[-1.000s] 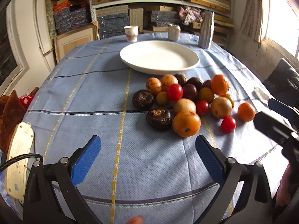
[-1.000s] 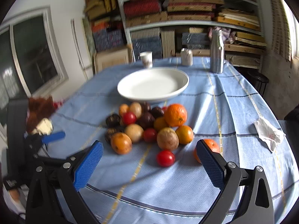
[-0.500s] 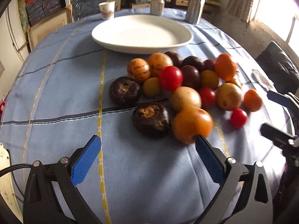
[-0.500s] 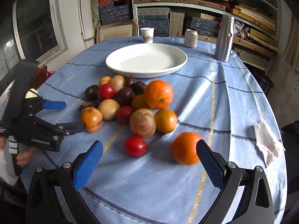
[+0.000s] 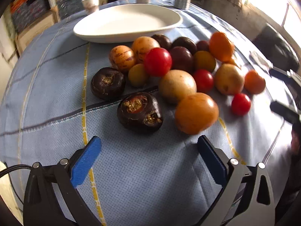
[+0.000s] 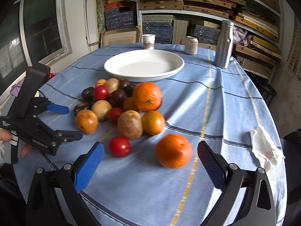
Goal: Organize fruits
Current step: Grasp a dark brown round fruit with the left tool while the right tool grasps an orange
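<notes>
The fruits (image 6: 120, 109) sit in a loose heap on the blue checked cloth near the middle of the table (image 6: 235, 98), just in front of the empty white plate (image 6: 144, 65), which lies toward the far edge; nothing has gone onto the plate yet. A second ago both tools were held back and the whole heap looked small in the left view; now the left gripper (image 5: 148, 158) has come in low over the cloth, its blue fingers (image 5: 85, 160) spread wide and holding nothing, with the nearest dark wrinkled fruit (image 5: 140, 112) and the big orange-yellow one (image 5: 196, 113) just ahead of the gap. The right gripper (image 6: 150, 166) has closed in too, from the near edge, fingers likewise wide apart and empty, and the loose orange (image 6: 173, 150) that lies apart from the heap now sits just off its right finger, with a small red tomato (image 6: 119, 146) near the left one. To my eye that means the approach is nearly over and the first pick is about to happen, most likely the stray orange on the right and the dark fruit on the left (both stand clear enough of their neighbours to be taken without nudging the pile). A crumpled tissue (image 6: 267, 148) lies toward the right edge; a cup (image 6: 148, 41), a can (image 6: 191, 45) and a metal bottle (image 6: 224, 43) stand behind the plate.
</notes>
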`<state>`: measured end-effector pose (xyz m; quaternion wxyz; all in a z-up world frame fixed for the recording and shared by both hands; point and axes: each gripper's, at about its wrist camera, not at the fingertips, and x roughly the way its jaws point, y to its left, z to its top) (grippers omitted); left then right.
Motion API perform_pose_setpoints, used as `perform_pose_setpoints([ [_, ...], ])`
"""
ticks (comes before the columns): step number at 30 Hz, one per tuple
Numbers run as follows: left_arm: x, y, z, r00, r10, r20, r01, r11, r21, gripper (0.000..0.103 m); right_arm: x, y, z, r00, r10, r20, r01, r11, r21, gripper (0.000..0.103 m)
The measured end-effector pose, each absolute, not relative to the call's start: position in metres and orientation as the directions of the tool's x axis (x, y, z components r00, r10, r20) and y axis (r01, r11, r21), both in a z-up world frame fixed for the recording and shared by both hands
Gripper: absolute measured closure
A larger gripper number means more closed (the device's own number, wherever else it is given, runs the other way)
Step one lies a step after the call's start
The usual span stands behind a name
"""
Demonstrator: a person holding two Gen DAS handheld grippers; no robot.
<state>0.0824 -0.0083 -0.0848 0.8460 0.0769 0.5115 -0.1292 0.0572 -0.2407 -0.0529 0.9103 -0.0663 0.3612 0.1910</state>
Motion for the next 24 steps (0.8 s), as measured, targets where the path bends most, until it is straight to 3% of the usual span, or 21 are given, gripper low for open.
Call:
perform_pose_setpoints([
  [6,0.096,0.002,-0.081,0.436,-0.185,-0.881,0.298,0.953,-0.052,0.004,0.064,-0.26,-0.058,0.657,0.326,-0.68,-0.362,0.927,0.094,0.003],
  [13,0.106,0.019,-0.077,0.503,-0.146,-0.852,0.322,0.946,0.028,0.004,0.067,-0.265,-0.063,0.652,0.343,-0.676,-0.354,0.926,0.129,0.003],
  [19,0.113,0.027,-0.073,0.509,-0.253,-0.823,0.333,0.939,-0.082,0.005,0.069,-0.265,-0.065,0.638,0.355,-0.683,-0.356,0.923,0.147,0.003],
  [21,0.114,0.021,-0.069,0.507,-0.28,-0.815,0.357,0.929,-0.097,0.013,0.068,-0.265,-0.066,0.64,0.354,-0.682,-0.353,0.924,0.148,0.003],
  [23,0.117,0.017,-0.068,0.49,-0.307,-0.816,0.373,0.92,-0.122,0.036,0.068,-0.266,-0.067,0.64,0.352,-0.683,-0.348,0.925,0.151,0.003],
  [24,0.115,0.015,-0.069,0.484,-0.31,-0.818,0.375,0.918,-0.126,0.04,0.068,-0.267,-0.067,0.639,0.354,-0.683,-0.347,0.925,0.155,0.003],
])
